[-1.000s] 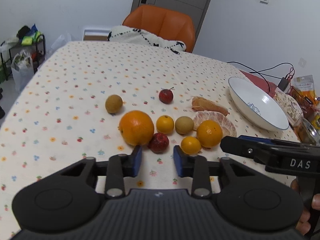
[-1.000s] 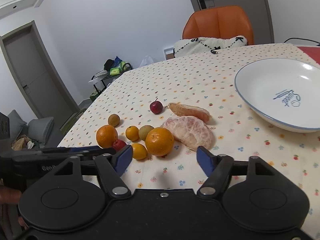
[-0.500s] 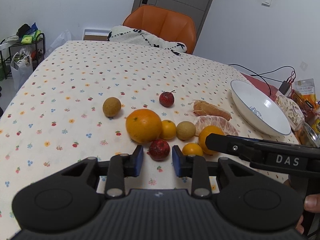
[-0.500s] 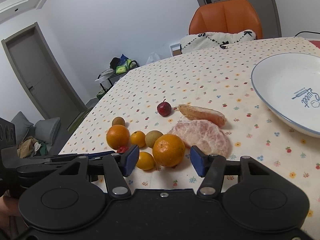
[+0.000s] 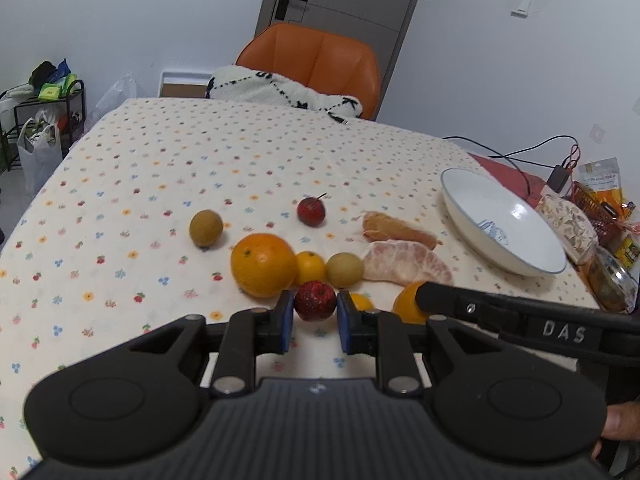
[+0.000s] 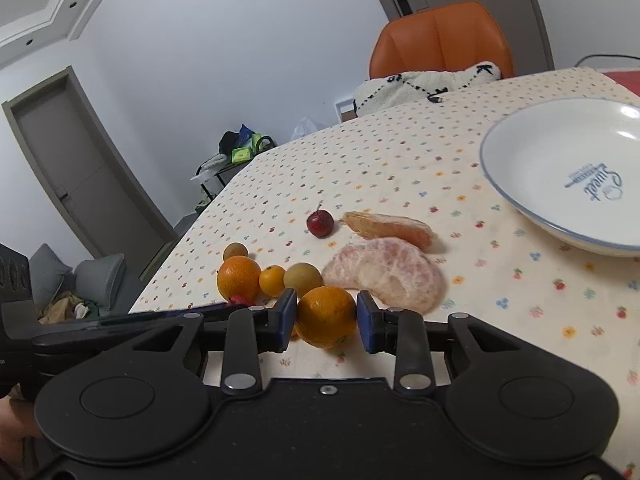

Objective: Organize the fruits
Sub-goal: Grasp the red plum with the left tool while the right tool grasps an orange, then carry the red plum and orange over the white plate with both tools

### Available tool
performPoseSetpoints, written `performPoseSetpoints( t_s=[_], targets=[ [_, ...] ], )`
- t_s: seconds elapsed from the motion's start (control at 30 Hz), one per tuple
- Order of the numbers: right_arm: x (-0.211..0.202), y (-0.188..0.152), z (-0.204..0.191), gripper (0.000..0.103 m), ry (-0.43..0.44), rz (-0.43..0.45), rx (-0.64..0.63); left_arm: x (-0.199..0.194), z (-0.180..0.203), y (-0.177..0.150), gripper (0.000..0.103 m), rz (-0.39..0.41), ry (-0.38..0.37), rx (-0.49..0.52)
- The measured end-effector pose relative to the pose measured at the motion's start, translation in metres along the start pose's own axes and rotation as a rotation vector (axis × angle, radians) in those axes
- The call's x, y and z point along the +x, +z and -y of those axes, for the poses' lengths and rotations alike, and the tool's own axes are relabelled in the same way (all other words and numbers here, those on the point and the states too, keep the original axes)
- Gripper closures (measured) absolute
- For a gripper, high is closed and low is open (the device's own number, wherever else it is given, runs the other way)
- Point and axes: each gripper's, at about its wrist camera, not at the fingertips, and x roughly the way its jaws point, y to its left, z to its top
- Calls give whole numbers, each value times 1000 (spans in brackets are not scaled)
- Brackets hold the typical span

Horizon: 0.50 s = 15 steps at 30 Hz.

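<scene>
The left gripper (image 5: pixel 315 316) has its two blue pads on both sides of a small red fruit (image 5: pixel 315 301); the pads seem to touch it, so the gripper is closed around this fruit, which is still on the tablecloth (image 5: pixel 160 168). The right gripper (image 6: pixel 327 320) holds a medium orange (image 6: pixel 326 316) between its pads in the same way, and this orange also appears to rest on the cloth.

Just behind the red fruit lie a big orange (image 5: pixel 264 265), a small yellow-orange fruit (image 5: pixel 310 267) and a brown round fruit (image 5: pixel 344 269), side by side in a row and touching. One more small orange fruit (image 5: pixel 361 302) sits just to the right of the left gripper. A second brown fruit (image 5: pixel 205 228) and a second red fruit with a stem (image 5: pixel 311 211) are further away, apart from the group. Two peeled pomelo pieces (image 6: pixel 386 270) lie to the right of the row. The white bowl (image 6: pixel 532 152) stands beyond them on the right side of the table, and nothing is visible inside it.
</scene>
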Motion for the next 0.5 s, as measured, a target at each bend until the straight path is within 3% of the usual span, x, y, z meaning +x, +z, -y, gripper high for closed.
performPoseSetpoints(
  t_s=[0.3,0.5],
  targets=[
    [-13,-9,4,72,-27,26,4,-12,11,-3,82,12,4,29],
    [-4,-13,4,62,-9,12,7,-18,5,-6,82,8,31,16]
  ],
)
